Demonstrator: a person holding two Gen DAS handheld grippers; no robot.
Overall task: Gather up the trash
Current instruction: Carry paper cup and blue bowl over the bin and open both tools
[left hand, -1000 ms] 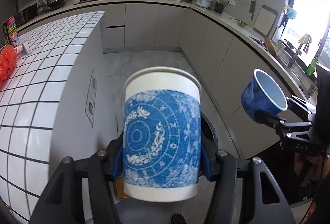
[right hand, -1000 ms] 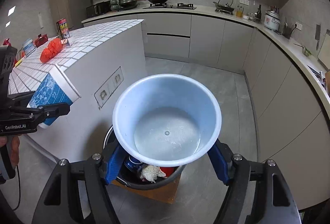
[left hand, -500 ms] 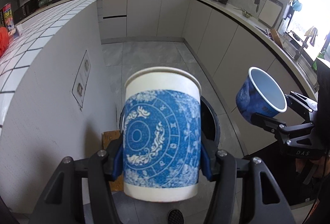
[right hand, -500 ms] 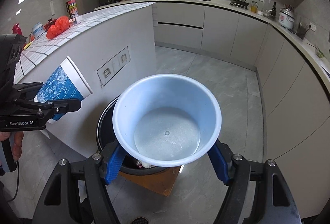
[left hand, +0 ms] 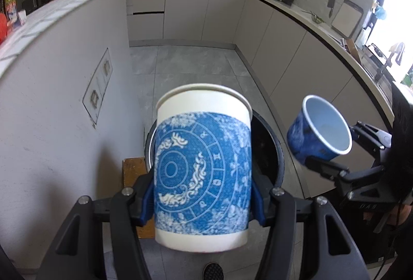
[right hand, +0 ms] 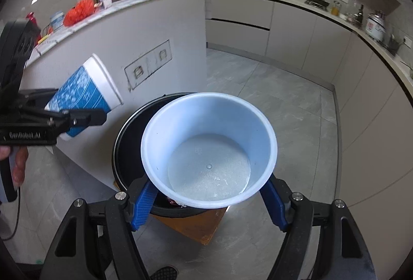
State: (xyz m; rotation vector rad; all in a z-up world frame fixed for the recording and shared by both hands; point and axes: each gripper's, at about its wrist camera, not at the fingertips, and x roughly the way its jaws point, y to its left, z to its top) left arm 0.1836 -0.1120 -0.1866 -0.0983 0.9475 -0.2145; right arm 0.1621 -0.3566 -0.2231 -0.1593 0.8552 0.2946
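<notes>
My left gripper (left hand: 202,200) is shut on a blue-and-white paper cup (left hand: 202,166), held upright in front of a black trash bin (left hand: 268,148). The same cup shows tilted in the right wrist view (right hand: 85,94), left of the bin (right hand: 129,135). My right gripper (right hand: 206,192) is shut on a second paper cup (right hand: 209,151), empty, its mouth toward the camera, held over the bin. That second cup also shows in the left wrist view (left hand: 318,129), right of the bin. Some trash shows in the bin under the cup.
The bin stands on a brown cardboard piece (right hand: 198,225) on the grey floor, against a white kitchen island (right hand: 144,29). An orange-red bag (right hand: 78,10) and small items lie on the island top. Cabinets (left hand: 284,47) run along the right side.
Both grippers have come down and closer to the bin with their cups. The island top has risen out of the left view and the bin opening shows wider in both views.
</notes>
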